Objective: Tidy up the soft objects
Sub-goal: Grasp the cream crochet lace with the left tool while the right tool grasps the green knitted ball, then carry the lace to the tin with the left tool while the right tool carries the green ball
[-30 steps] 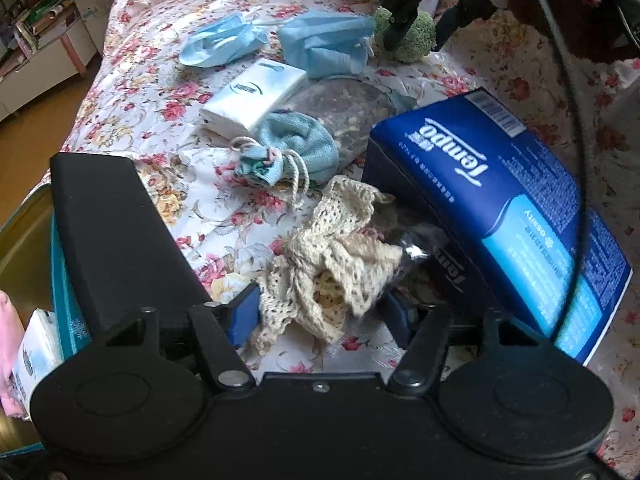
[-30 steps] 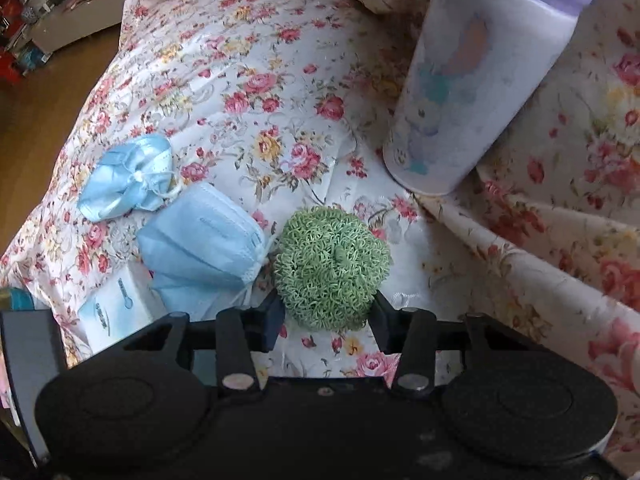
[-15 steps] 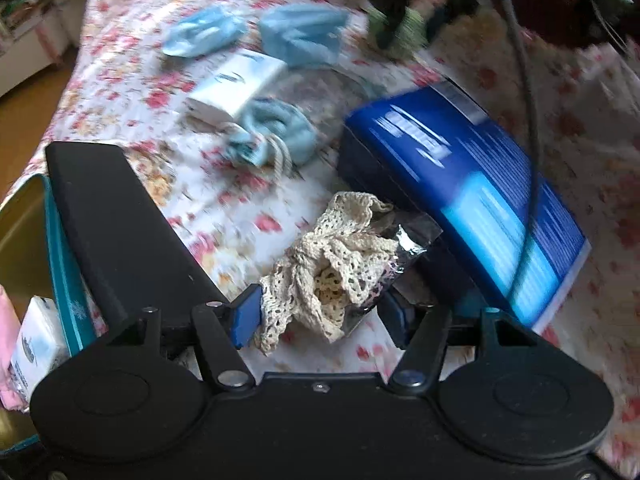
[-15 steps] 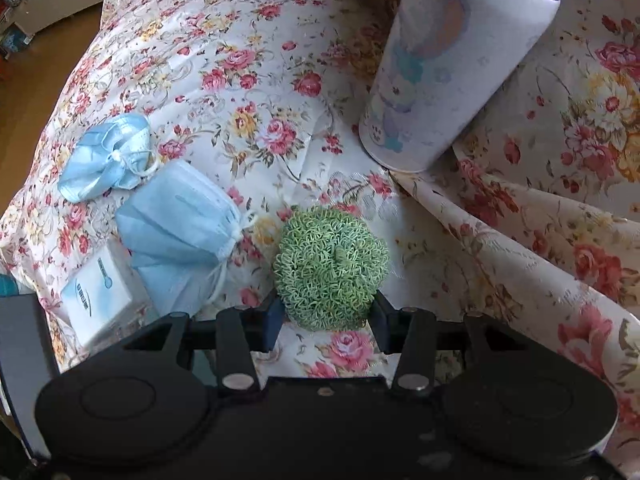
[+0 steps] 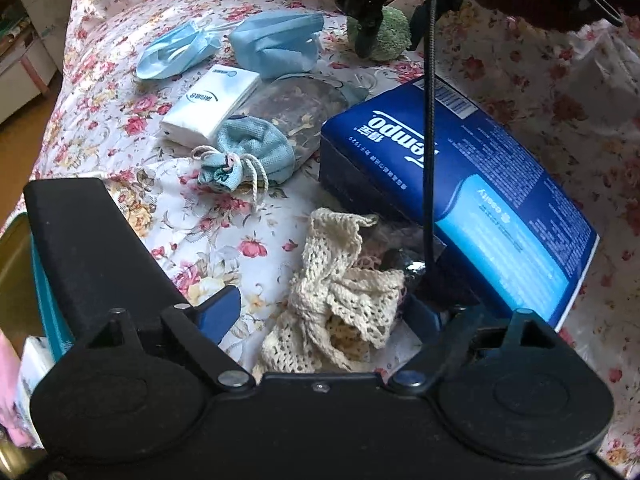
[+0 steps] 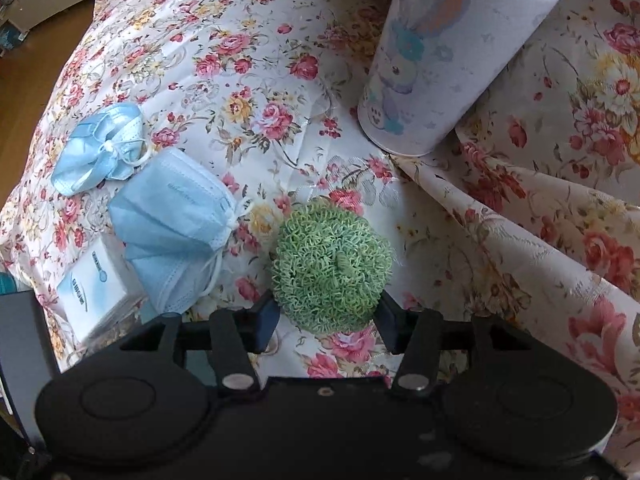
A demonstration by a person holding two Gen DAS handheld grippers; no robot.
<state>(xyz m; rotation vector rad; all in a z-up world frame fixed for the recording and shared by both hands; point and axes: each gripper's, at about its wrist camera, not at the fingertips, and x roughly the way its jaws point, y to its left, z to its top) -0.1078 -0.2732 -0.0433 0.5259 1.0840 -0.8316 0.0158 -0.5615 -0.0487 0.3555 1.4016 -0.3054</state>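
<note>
Scrubber [image 6: 331, 265] lies between opening hand-held gripper [image 6: 326, 316] jaws.

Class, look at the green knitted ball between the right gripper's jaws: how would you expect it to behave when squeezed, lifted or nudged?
The green knitted ball looks loopy and springy, so it would probably squash under the pads rather than resist. It seems light for its size. Being round on the smooth floral cloth, it may roll if nudged. The right gripper's jaws are opening around it.
</note>
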